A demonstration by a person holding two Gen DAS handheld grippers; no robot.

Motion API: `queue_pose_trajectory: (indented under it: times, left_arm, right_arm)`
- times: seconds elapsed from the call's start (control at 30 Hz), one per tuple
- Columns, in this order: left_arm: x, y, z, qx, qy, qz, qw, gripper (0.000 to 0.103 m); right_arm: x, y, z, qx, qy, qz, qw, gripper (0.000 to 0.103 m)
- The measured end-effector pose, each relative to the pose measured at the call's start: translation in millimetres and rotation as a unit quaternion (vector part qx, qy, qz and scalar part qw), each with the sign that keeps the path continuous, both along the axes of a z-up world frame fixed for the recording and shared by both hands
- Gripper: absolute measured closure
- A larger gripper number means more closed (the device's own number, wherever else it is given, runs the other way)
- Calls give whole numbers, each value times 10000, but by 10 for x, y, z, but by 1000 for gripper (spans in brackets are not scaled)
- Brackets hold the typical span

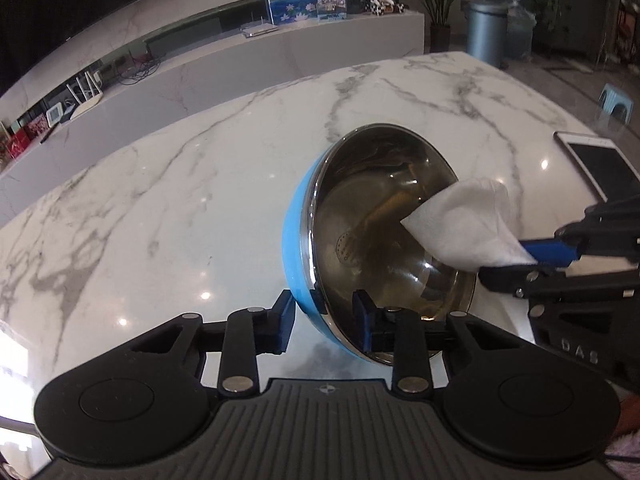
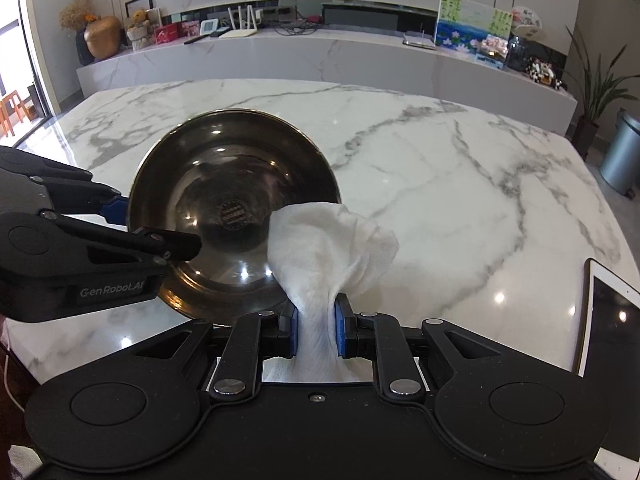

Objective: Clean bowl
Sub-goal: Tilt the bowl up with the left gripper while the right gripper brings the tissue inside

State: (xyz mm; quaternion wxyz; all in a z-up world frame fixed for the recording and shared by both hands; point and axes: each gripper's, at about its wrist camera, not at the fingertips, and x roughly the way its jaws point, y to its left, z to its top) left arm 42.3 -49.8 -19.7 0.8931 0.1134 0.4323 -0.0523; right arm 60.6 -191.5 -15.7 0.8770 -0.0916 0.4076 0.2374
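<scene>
L claw (image 1: 324,318) clamps the bowl (image 1: 380,240) rim, one finger inside, one outside, bowl tipped up over the table (image 1: 160,200). R claw (image 2: 316,330) pinches a tissue (image 2: 324,248) just ahead of it, at the bowl's mouth. Steel looks stiff, light, slick; rim grip prob. best, tissue soft.

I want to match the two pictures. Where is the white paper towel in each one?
Left wrist view: the paper towel is at the right, held by the right gripper, its corner poking into the tilted bowl.
Right wrist view: the paper towel is low in the middle, pinched in the right gripper, touching the bowl's right side.
Shared landmark: the round stamp on the bowl's bottom.
</scene>
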Motion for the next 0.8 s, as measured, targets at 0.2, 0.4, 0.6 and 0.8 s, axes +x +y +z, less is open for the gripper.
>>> queue_pose_trajectory:
  times: [0.2,0.4,0.6,0.8]
  left_arm:
    - [113,25,-17,79,-3,-7,10000,75]
    - [230,64,-34,98,-16,-6,10000,77]
    - [203,86,-10,76,-50,-63,9999,77]
    - [203,111,-3,-9,-73,-31,10000,78]
  right_arm:
    - [109,18,-13,-17,21,40,10000,88]
    - [218,36,-26,-34,42,81,10000,88]
    - [314,58,-41,-40,81,108,9999,88]
    - [312,38,-98,76,168,63,9998,88]
